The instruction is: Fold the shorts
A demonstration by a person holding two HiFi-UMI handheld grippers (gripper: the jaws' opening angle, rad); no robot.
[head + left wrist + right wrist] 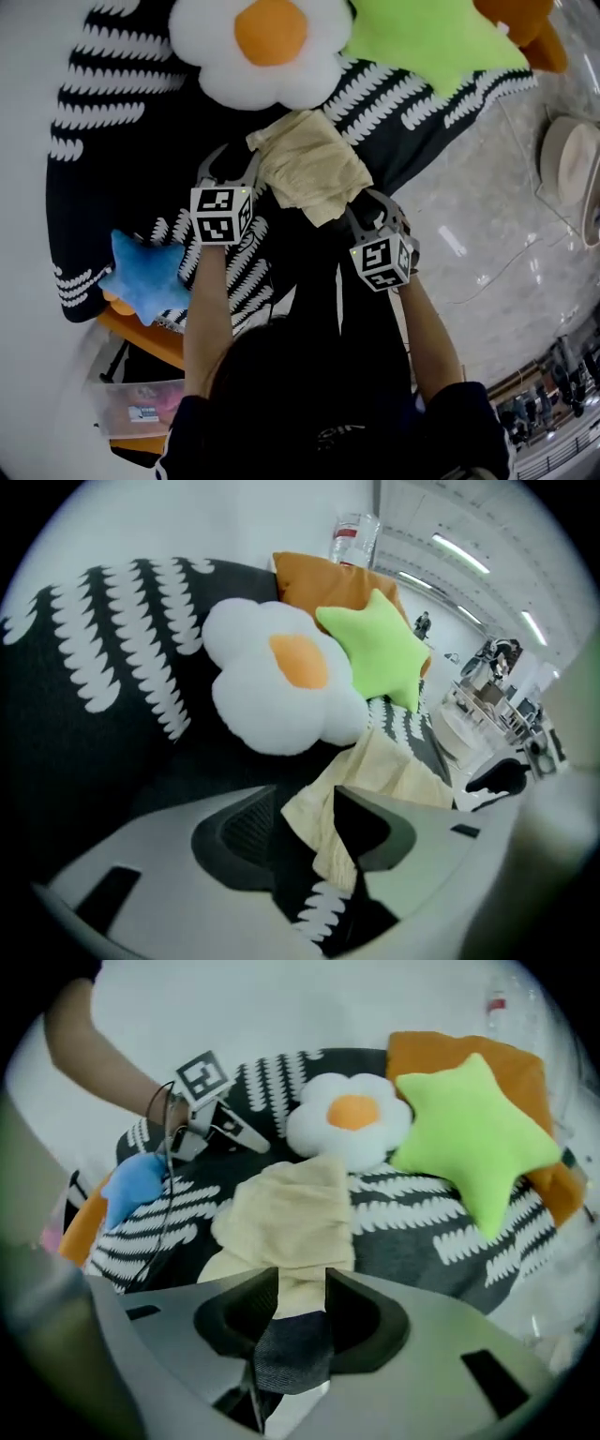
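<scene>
The cream shorts [314, 169] lie bunched in a partly folded heap on the black-and-white patterned blanket [112, 122], just below the flower pillow. My left gripper [234, 159] is at their left corner. In the left gripper view [305, 803] the shorts' edge [323, 832] hangs between the jaws against one pad, with a dark gap to the other pad. My right gripper [367, 208] is at the shorts' near right end. In the right gripper view [302, 1283] the cream cloth [291, 1218] fills the narrow gap between both pads.
A white flower pillow [262, 42], a green star pillow [427, 42] and an orange pillow [525, 28] crowd the blanket's far side. A blue star pillow [145, 272] lies at the near left. Marble floor [478, 206] with a thin cable is to the right.
</scene>
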